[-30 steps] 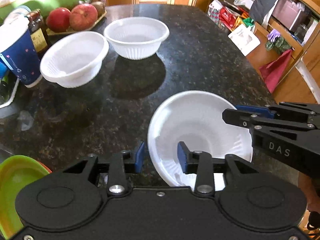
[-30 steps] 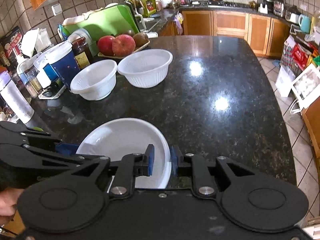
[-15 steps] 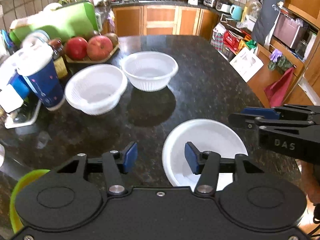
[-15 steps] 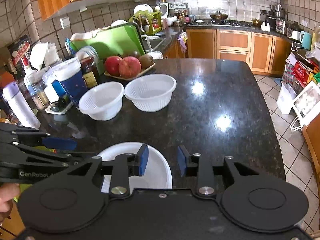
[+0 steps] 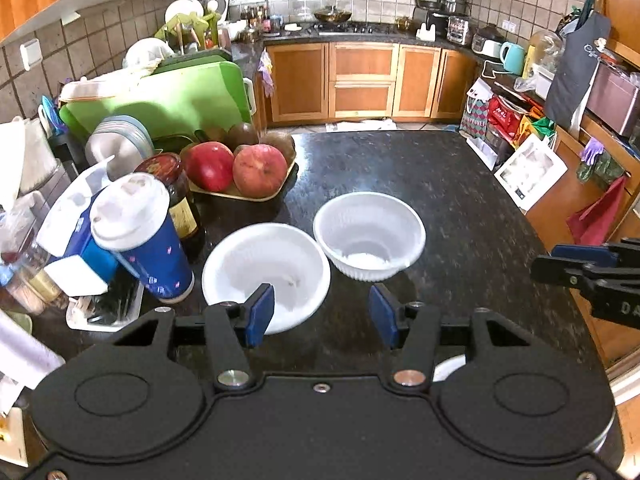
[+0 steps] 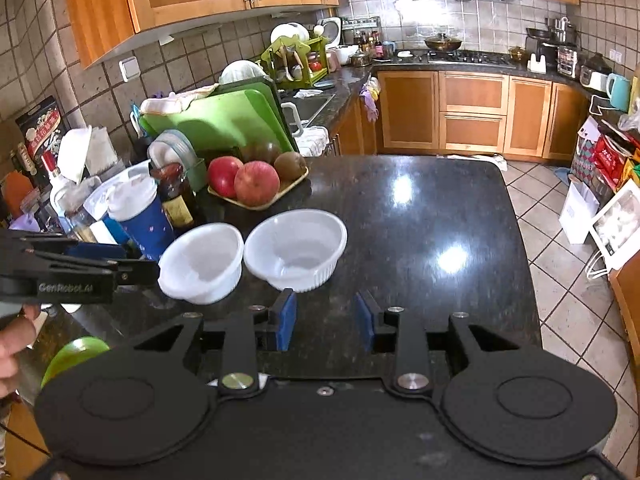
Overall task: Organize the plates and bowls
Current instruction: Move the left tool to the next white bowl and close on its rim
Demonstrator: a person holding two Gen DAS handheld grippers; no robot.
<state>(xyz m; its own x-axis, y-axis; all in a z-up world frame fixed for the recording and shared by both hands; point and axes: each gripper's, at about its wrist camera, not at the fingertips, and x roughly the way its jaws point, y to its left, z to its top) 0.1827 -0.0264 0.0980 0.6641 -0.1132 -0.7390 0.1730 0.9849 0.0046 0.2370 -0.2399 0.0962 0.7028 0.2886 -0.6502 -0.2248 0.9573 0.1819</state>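
two white bowls (image 5: pixel 316 256) beyond wide-spread left hand-held gripper (image 5: pixel 322 316), "genrobot" on its side; right hand-held gripper (image 6: pixel 326 322) likewise wide

The dark granite counter (image 6: pixel 420 216) carries two white bowls (image 6: pixel 202 262) (image 6: pixel 296 248) side by side, a fruit tray (image 6: pixel 260 196), a blue cup (image 6: pixel 138 220) and a jar (image 6: pixel 176 196).

Bare dark countertop (image 6: pixel 432 216) runs wide on the right and far side. On the left, two white bowls (image 5: pixel 370 236) sit just beside each other, hemmed by a blue cup (image 5: pixel 140 236), fruit tray (image 5: pixel 240 184) and crowded clutter (image 5: pixel 60 208).
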